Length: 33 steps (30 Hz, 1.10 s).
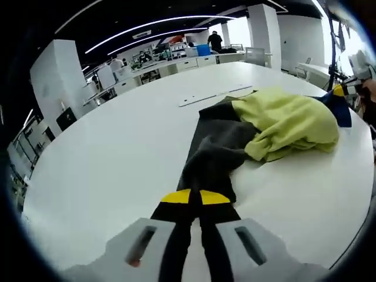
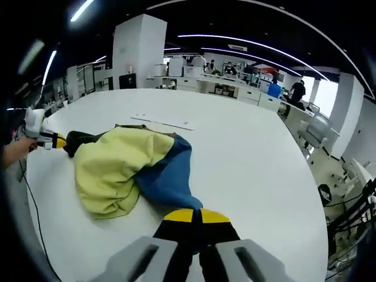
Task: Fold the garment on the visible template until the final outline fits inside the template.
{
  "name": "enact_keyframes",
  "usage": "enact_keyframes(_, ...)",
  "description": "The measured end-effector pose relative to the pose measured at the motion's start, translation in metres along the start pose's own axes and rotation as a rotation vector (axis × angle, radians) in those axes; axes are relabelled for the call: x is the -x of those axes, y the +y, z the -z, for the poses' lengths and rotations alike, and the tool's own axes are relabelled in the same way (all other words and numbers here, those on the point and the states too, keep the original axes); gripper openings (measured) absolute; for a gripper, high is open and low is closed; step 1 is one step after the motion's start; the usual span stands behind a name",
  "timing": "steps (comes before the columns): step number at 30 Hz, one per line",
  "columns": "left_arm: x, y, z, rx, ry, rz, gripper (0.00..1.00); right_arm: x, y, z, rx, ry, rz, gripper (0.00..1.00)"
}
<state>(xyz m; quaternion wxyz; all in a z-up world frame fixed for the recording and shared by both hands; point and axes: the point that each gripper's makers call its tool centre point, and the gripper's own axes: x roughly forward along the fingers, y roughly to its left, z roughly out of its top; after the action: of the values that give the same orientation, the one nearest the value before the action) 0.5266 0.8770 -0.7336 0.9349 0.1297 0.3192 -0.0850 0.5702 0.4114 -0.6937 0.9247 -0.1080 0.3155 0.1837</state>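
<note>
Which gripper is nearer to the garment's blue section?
Right. The right gripper is shut on the blue section; the left gripper is shut on the dark section, beyond the yellow part.

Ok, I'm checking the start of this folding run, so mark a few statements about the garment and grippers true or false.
1. The left gripper is shut on the garment's dark part. True.
2. The right gripper hangs open above the table. False: it is shut on the blue part.
3. The garment is folded flat. False: it lies bunched.
4. The yellow part lies between the dark and blue parts. True.
</note>
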Motion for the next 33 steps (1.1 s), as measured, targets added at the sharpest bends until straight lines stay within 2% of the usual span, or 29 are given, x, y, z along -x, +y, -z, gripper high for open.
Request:
enact_keyframes(15, -0.006, 0.043, 0.013, -0.027, 0.051, -0.066, 0.00, -0.021, -0.039, 0.001, 0.027, 0.065, 0.073, 0.00)
enact_keyframes(18, -0.007, 0.054, 0.016, -0.010, 0.059, -0.088, 0.00, -0.026, -0.047, 0.000, 0.040, 0.080, 0.085, 0.00)
enact_keyframes(33, -0.017, 0.083, 0.019, -0.048, 0.105, -0.126, 0.00, -0.041, -0.073, -0.003, 0.066, 0.110, 0.112, 0.00)
